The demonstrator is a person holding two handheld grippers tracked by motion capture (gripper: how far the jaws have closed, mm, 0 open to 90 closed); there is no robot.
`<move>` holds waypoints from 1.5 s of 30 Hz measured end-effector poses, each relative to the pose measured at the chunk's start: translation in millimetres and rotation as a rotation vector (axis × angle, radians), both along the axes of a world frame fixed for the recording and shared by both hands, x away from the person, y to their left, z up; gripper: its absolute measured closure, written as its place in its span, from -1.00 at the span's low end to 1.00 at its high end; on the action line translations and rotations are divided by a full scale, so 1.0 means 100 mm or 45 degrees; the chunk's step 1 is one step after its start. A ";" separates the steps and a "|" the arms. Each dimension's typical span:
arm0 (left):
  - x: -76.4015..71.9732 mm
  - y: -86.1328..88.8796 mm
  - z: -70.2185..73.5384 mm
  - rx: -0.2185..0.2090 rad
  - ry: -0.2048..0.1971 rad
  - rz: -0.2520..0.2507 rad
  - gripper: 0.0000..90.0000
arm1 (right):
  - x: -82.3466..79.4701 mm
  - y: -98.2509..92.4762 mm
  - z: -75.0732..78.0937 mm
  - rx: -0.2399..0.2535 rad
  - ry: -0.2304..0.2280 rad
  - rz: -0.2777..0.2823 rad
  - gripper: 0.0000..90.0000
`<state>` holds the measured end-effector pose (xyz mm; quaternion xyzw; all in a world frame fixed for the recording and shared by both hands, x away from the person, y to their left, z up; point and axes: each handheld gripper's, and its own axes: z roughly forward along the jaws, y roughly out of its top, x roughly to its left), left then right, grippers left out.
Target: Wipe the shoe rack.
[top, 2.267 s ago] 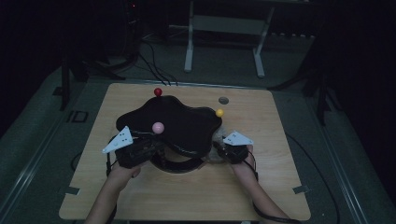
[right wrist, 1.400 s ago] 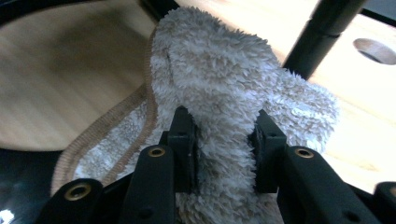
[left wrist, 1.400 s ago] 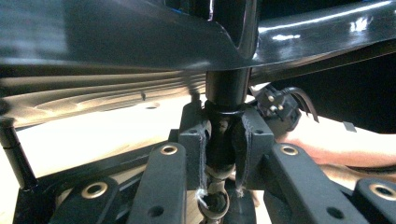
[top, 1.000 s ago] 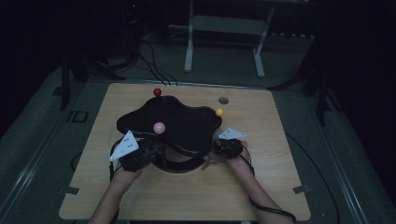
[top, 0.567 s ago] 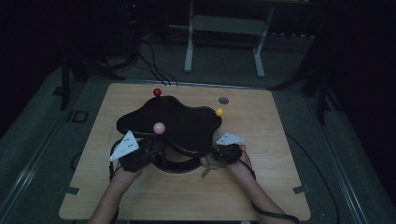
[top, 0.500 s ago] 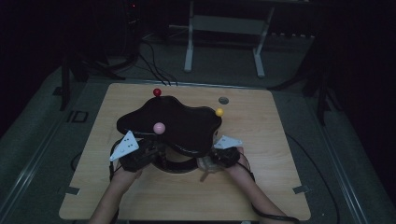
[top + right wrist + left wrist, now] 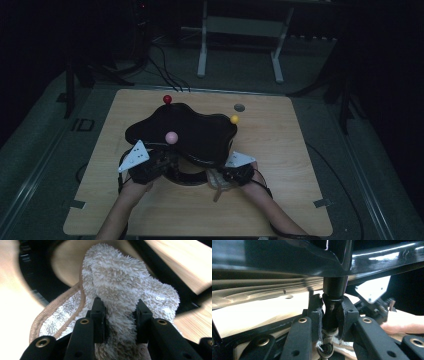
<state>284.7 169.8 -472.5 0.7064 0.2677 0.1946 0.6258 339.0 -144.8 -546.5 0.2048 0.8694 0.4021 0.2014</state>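
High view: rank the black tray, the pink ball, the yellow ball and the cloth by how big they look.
1. Black tray, by far the largest.
2. Cloth, partly hidden under the right gripper, so its full size is unsure.
3. Pink ball.
4. Yellow ball, a little smaller, though it sits farther from the camera.

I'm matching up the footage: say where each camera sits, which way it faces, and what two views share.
High view: above the person's side, facing forward and down on the table; both forearms, left gripper, right gripper.
Left gripper view: on the left gripper, facing along jaws clamped on a black post.
Right gripper view: on the right gripper, facing the cloth it pinches.
Shared: the cloth.
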 end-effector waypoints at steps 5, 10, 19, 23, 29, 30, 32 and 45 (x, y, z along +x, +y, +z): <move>0.00 0.00 0.00 0.003 0.002 0.004 0.67 | 0.13 -0.11 0.00 0.032 0.027 -0.074 0.49; 0.00 0.00 0.00 -0.003 0.004 0.000 0.67 | -0.07 -0.01 -0.02 0.032 0.032 0.013 0.50; 0.00 -0.01 0.00 -0.003 0.007 -0.001 0.67 | -0.05 -0.06 -0.01 -0.016 0.001 -0.057 0.50; 0.00 -0.01 0.00 0.005 0.007 -0.002 0.67 | -0.22 0.10 0.00 -0.051 -0.008 0.088 0.50; 0.00 -0.02 0.00 0.002 0.008 -0.004 0.67 | -0.11 0.09 0.02 -0.041 -0.015 -0.013 0.48; 0.00 -0.02 0.00 0.000 0.009 -0.006 0.67 | -0.12 0.10 0.01 -0.041 -0.019 -0.027 0.49; 0.00 -0.02 0.00 0.000 0.010 -0.011 0.67 | -0.20 0.17 -0.01 -0.043 -0.039 -0.007 0.50; 0.01 -0.02 -0.01 -0.007 0.008 -0.016 0.67 | -0.38 0.43 0.01 -0.060 -0.087 0.036 0.50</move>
